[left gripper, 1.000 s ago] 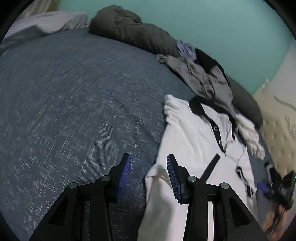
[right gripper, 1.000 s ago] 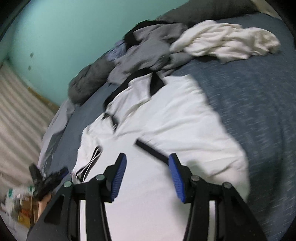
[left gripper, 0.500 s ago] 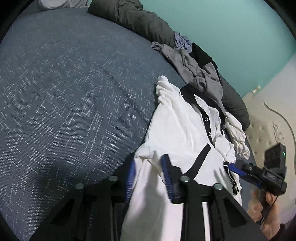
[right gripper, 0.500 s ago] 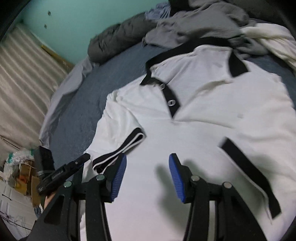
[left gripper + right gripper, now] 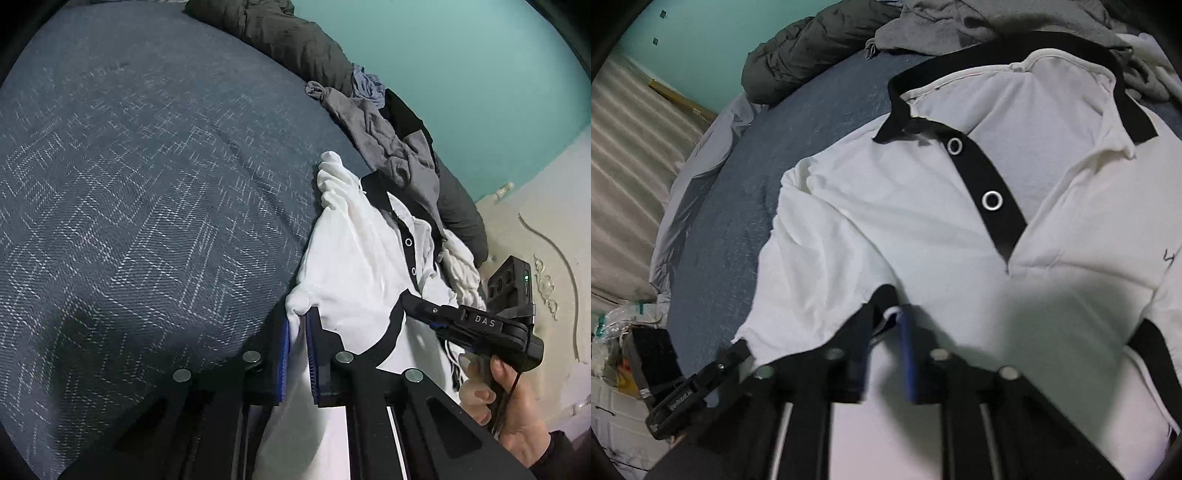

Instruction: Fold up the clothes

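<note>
Both hand-held grippers (image 5: pixel 297 354) (image 5: pixel 884 350) pinch white polo (image 5: pixel 923 221) on blue bedspread (image 5: pixel 147 184), teal wall (image 5: pixel 461 74)

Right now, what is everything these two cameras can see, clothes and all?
white polo shirt with black collar and placket: one, white and black, spread on the bed, pinched by both grippers
grey crumpled garments: a pile, count unclear, grey, beyond the shirt's collar
dark grey padded bundle: one, dark grey, at the bed's far edge by the wall
blue woven bedcover: one, blue with white flecks, under everything
teal wall: one, teal, behind the bed
left gripper: one, black with blue pads, shut on the shirt's edge
right gripper: one, black with blue pads, shut on a sleeve's edge
hand: one, holding the right gripper's handle
</note>
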`<control>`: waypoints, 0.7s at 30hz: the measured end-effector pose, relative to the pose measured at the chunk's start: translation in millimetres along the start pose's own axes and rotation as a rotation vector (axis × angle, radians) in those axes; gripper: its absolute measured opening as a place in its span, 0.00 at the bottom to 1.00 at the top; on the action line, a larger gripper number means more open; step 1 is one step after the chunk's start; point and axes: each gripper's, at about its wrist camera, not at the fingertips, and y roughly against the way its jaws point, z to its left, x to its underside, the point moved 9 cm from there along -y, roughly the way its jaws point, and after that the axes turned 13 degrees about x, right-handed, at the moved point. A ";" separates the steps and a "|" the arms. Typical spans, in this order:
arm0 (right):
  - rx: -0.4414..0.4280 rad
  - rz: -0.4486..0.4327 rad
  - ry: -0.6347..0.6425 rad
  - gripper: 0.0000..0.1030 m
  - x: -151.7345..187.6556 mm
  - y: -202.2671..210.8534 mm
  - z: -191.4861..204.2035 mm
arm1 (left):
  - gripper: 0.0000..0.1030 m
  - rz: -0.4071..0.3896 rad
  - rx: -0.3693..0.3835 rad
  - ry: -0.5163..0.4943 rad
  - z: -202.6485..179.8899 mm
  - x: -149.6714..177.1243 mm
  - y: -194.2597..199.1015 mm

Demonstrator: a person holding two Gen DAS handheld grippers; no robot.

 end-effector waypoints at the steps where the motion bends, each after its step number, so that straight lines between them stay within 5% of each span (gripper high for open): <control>1: 0.008 -0.006 0.000 0.04 0.1 0.5 -2.3 | 0.08 -0.002 0.000 0.000 0.2 -0.2 1.2; 11: 0.070 0.017 -0.006 0.03 5.5 2.2 -11.7 | 0.06 0.007 -0.012 -0.022 1.1 2.2 4.4; 16: 0.163 -0.041 0.047 0.21 -33.2 23.9 -2.3 | 0.06 0.016 -0.010 -0.020 1.7 2.2 2.4; 21: 0.128 -0.082 0.207 0.26 -73.6 27.5 53.1 | 0.06 0.017 -0.014 -0.024 1.4 1.5 1.7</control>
